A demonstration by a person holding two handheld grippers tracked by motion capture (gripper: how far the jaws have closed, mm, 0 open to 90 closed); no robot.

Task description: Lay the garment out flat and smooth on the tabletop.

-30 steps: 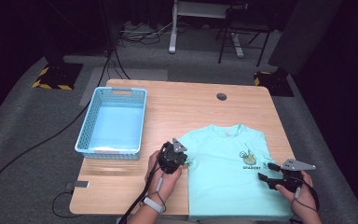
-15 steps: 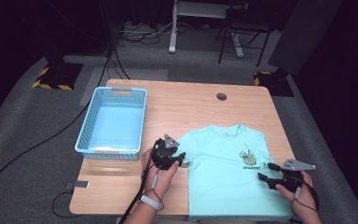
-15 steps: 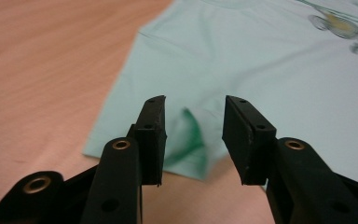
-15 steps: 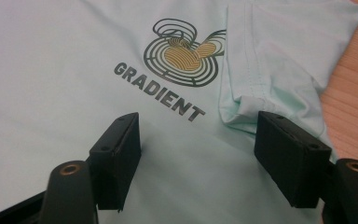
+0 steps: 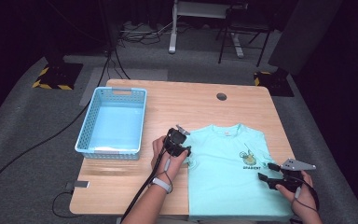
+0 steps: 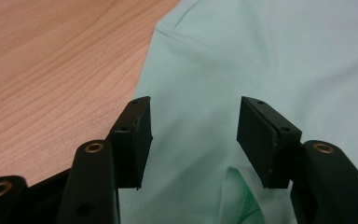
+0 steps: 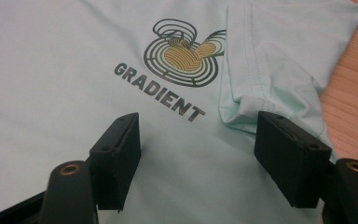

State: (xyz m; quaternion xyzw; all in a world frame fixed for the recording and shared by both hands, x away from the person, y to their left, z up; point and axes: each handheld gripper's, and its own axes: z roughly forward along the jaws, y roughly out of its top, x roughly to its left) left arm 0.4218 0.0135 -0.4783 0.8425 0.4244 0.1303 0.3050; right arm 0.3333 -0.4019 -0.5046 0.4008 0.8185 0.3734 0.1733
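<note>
The T-shirt [image 5: 228, 172] is judged light, soft and limp; hold is best taken at the sleeve folds. The left gripper [image 6: 193, 140] and right gripper [image 7: 198, 158] are held wide open, empty.

Black claws [image 6: 193, 140] with brass-ringed screw holes; trailing black cables; a white wristband [image 5: 160, 185].

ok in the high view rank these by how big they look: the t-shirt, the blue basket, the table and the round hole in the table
1. Wooden table, clearly largest.
2. Mint t-shirt.
3. Blue basket, somewhat smaller than the shirt, though it lies farther from the camera, so that gap is unsure.
4. Round hole, by far the smallest.
</note>
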